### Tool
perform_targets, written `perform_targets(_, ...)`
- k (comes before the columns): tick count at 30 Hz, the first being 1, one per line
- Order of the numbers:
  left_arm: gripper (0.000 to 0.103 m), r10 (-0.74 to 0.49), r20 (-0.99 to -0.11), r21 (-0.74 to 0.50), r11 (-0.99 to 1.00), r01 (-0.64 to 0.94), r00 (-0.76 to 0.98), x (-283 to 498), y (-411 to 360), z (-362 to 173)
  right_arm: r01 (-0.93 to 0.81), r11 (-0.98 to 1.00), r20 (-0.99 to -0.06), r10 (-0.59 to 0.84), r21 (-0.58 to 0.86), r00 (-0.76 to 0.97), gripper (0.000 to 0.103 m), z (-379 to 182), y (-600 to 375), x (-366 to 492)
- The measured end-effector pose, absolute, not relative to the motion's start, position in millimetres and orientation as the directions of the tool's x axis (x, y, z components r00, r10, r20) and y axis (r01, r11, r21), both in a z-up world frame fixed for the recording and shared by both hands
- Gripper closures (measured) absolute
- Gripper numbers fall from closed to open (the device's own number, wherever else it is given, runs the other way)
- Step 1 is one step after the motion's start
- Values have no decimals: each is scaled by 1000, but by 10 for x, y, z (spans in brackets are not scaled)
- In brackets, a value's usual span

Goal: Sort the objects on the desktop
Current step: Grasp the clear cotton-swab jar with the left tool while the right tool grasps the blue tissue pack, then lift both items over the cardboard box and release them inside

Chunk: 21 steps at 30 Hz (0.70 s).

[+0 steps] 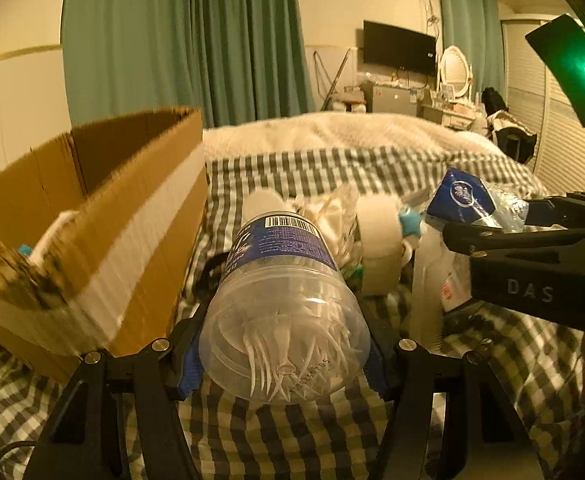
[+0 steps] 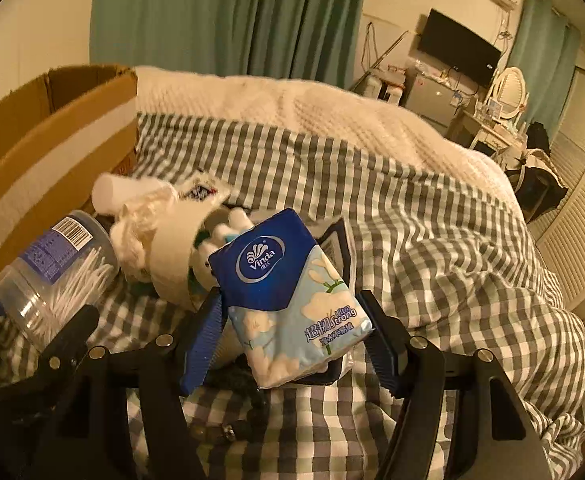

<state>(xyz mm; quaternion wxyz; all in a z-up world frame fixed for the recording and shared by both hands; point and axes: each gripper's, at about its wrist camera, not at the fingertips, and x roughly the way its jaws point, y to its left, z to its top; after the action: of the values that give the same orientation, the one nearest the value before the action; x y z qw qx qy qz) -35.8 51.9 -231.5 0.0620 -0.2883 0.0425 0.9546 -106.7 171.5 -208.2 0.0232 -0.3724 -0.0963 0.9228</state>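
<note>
Bedding in grey-and-white check (image 2: 432,216) fills most of what we see, with a cream blanket (image 2: 292,112) lying across the bed behind it. At the left edge stands an open cardboard box (image 1: 132,216), its near wall banded with pale tape. Between the box and our right claw sits a loose heap of small things on the check cover: a wide roll of tape (image 1: 378,240), some crumpled clear plastic (image 2: 140,224), and a few items too jumbled to name.

Our left claw (image 1: 284,356) is clenched on a clear plastic jar of cotton swabs (image 1: 284,312), blue-labelled with a barcode near its far end. The jar lies on its side between the blue pads (image 1: 190,368), base toward the camera, and appears lifted off the bed just beside the box's near corner.

Our right claw (image 2: 292,336) grips a blue Vinda tissue pack (image 2: 288,300), tilted, with its dark blue end pointing up and away. The pack sits just right of the heap and in front of it, seemingly clear of the bedding.
</note>
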Motion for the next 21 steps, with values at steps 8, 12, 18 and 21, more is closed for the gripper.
perform_targets(8,38,133,-503,27,-985,-169,-854,-306,479,-2095,-21,-981,-600,134,-192,-789,38,-1896,1720,-955)
perform_targets(12,38,161,-482,9,-982,-188,-861,-268,421,-1958,-48,-989,-567,120,-139,-815,38,-1779,1783,-893)
perform_targets(18,38,171,-433,-7,-983,-186,-885,-243,310,-1710,-61,-994,-528,101,-93,-843,38,-1614,1799,-821)
perform_targets(21,38,163,-401,2,-984,-178,-902,-245,250,-1591,-60,-995,-509,90,-76,-856,38,-1536,1757,-794)
